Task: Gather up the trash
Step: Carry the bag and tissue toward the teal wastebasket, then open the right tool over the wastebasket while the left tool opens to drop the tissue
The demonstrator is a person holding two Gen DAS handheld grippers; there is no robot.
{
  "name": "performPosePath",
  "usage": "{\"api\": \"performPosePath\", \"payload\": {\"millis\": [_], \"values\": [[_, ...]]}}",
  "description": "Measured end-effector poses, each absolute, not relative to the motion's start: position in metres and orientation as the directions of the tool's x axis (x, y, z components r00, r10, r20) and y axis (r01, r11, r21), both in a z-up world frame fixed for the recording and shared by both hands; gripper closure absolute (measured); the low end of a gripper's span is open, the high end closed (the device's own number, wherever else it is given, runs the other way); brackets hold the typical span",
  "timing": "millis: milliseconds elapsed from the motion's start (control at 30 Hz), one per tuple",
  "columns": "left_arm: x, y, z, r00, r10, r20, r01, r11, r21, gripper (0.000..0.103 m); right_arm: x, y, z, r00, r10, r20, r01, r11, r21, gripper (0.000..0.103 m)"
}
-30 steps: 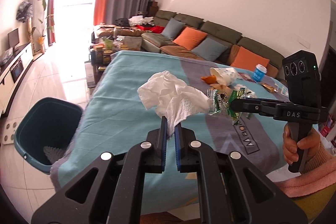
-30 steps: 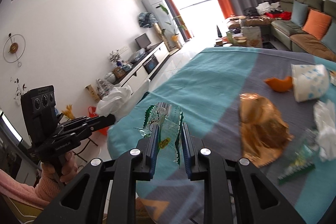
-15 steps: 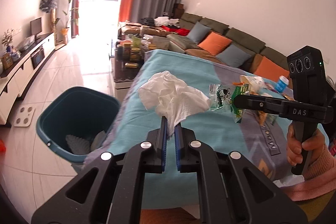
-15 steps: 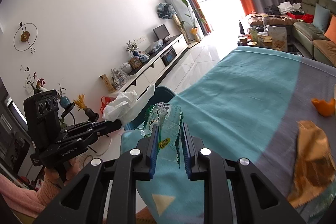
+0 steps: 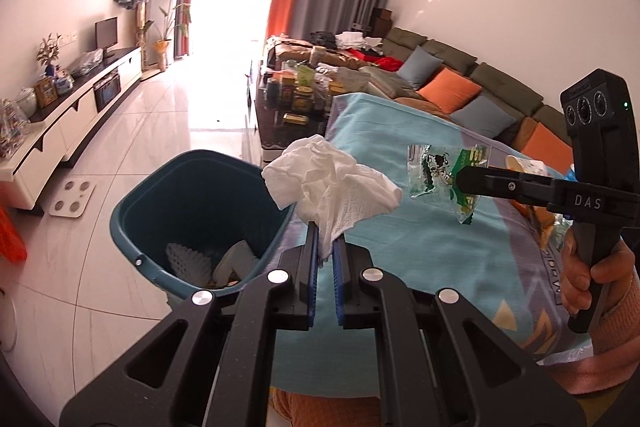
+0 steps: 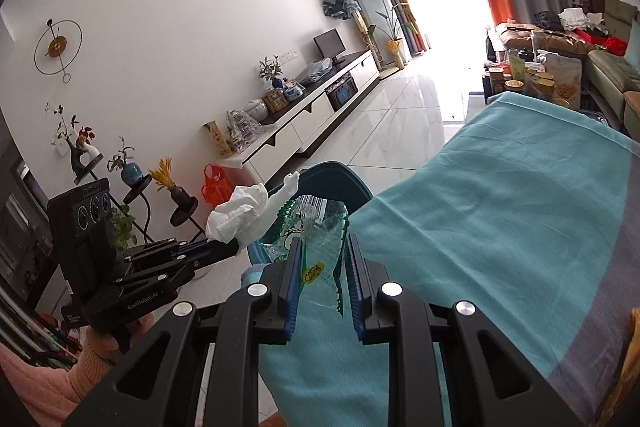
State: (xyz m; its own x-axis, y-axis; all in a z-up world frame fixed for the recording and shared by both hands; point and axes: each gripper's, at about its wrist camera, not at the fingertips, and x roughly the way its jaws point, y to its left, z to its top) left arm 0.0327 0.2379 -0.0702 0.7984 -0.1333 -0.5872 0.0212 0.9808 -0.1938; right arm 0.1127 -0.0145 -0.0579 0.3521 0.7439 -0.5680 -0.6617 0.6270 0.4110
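Observation:
My left gripper (image 5: 323,245) is shut on a crumpled white tissue (image 5: 332,183), held over the table's left edge beside the rim of a teal trash bin (image 5: 132,211). The bin stands on the floor and holds some trash. My right gripper (image 6: 322,255) is shut on a clear and green snack wrapper (image 6: 316,227), carried above the teal tablecloth (image 6: 500,187). In the left wrist view the wrapper (image 5: 444,171) hangs from the right gripper (image 5: 464,181) just right of the tissue. The right wrist view shows the tissue (image 6: 248,213) and bin (image 6: 340,179) ahead.
More trash lies on the tablecloth (image 5: 420,247) at the far right: a paper cup (image 5: 524,165) and an orange wrapper (image 6: 634,347). A coffee table with jars (image 5: 296,99) stands behind the bin, a sofa (image 5: 460,83) beyond, a white TV cabinet (image 5: 72,119) along the left wall.
Both grippers have swung left toward the bin, each keeping its load. The bin has grown larger and more central, and the table's far trash has slid out of the right wrist view.

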Motion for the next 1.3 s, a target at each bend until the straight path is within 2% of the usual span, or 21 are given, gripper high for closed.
{"api": "performPosePath", "payload": {"millis": [733,1300], "values": [[0.051,0.279,-0.084,0.779,-0.027,-0.626,-0.113,0.976,-0.184,0.096,0.146,0.057,-0.068,0.290,0.726,-0.624,-0.701,0.605,0.378,0.083],[0.072,0.292,-0.105,0.743,0.007,-0.669,-0.187,0.962,-0.197,0.096,0.166,0.104,-0.086,0.256,0.676,-0.691,-0.692,0.627,0.356,0.083]]}}
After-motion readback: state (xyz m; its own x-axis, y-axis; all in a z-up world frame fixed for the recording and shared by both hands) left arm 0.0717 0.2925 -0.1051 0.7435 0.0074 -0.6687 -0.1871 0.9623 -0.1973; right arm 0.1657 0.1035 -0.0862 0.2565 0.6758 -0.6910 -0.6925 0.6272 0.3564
